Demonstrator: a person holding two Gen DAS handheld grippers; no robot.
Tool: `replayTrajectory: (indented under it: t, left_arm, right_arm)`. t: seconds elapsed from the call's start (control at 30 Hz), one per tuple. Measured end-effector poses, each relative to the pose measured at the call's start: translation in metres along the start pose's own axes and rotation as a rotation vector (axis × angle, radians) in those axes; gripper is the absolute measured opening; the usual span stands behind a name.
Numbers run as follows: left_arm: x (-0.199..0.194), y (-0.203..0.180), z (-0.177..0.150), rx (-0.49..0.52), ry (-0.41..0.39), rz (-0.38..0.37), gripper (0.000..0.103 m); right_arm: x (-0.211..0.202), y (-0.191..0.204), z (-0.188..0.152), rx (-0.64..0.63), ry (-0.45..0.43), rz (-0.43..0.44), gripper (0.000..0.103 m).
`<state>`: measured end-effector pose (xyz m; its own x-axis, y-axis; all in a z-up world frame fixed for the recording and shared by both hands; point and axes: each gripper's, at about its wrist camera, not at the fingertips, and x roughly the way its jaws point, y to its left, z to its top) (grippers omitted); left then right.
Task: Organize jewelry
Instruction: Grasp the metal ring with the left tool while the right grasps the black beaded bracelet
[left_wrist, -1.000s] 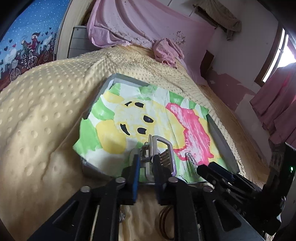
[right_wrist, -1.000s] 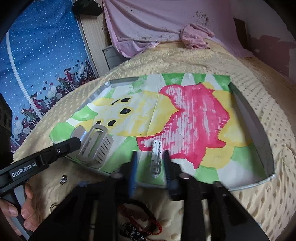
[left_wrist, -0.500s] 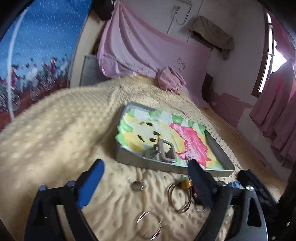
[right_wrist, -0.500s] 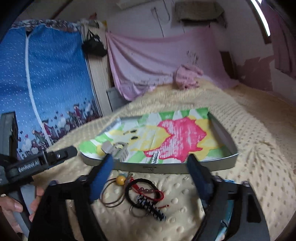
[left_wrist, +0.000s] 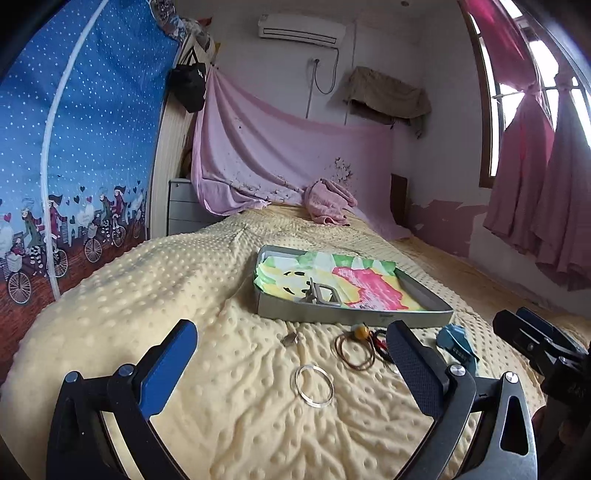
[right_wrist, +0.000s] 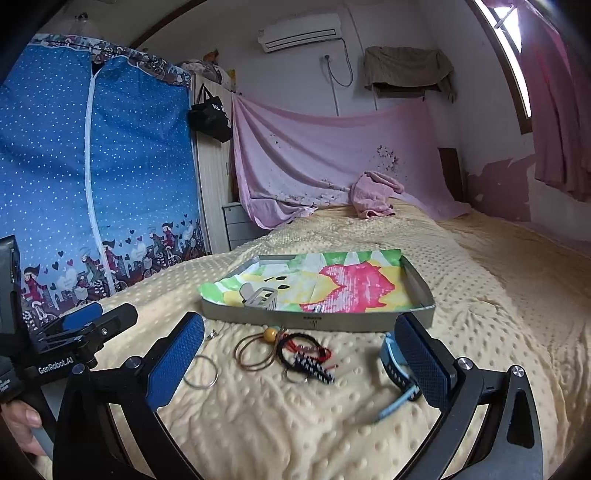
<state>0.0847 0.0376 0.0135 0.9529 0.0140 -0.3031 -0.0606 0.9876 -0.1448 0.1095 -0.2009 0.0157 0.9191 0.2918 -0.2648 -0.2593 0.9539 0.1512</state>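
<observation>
Both claws released and empty, jaws just opened wide: left gripper (left_wrist: 291, 363), right gripper (right_wrist: 299, 350). Nearest, lying flat on the blanket (left_wrist: 155, 295): silver ring (left_wrist: 314, 386), dead ahead of the left claw, likely next. Beyond: cord bracelets (right_wrist: 291, 350). Farthest: tray (right_wrist: 317, 321), clip (right_wrist: 260, 297) inside.

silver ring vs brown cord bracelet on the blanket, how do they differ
The silver ring is a plain, thin metal hoop with nothing on it; the brown cord bracelet is looped cord carrying an amber bead. The silver ring lies apart with bare blanket around it, while the brown cord bracelet sits against the dark beaded bracelets. Both lie flat on the yellow blanket, outside the tray.
</observation>
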Motion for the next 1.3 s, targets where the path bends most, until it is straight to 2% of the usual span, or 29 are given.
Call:
replayTrajectory:
  t: [0.23,0.53,0.7,0.9,1.07,1.1,1.23,1.3]
  left_arm:
    - [-0.025,0.002,-0.014,-0.007,-0.033,0.000,0.103]
    - [-0.020,0.004,-0.017,-0.001,-0.011,0.001,0.103]
    - [-0.001,0.007,-0.016,-0.001,0.039,0.002,0.103]
    - [0.033,0.012,-0.017,0.016,0.150,0.007,0.103]
    - [0.055,0.003,-0.017,0.041,0.215,-0.058,0.102]
    - [0.059,0.002,-0.018,0.042,0.228,-0.067,0.098]
    - [0.078,0.002,-0.025,0.024,0.306,-0.105,0.078]
    - [0.086,0.003,-0.028,0.005,0.338,-0.123,0.068]
  right_arm:
    - [-0.031,-0.001,-0.016,-0.028,-0.005,-0.062,0.102]
    - [-0.038,0.010,-0.016,-0.089,-0.013,-0.078,0.102]
    - [-0.026,0.012,-0.013,-0.115,0.012,-0.059,0.101]
    - [0.007,0.005,-0.010,-0.139,0.080,-0.002,0.101]
    - [0.040,-0.013,-0.014,-0.070,0.180,0.067,0.101]
    - [0.046,-0.014,-0.014,-0.065,0.195,0.077,0.099]
    - [0.076,-0.017,-0.020,-0.076,0.273,0.122,0.068]
    - [0.089,-0.015,-0.024,-0.085,0.309,0.137,0.061]
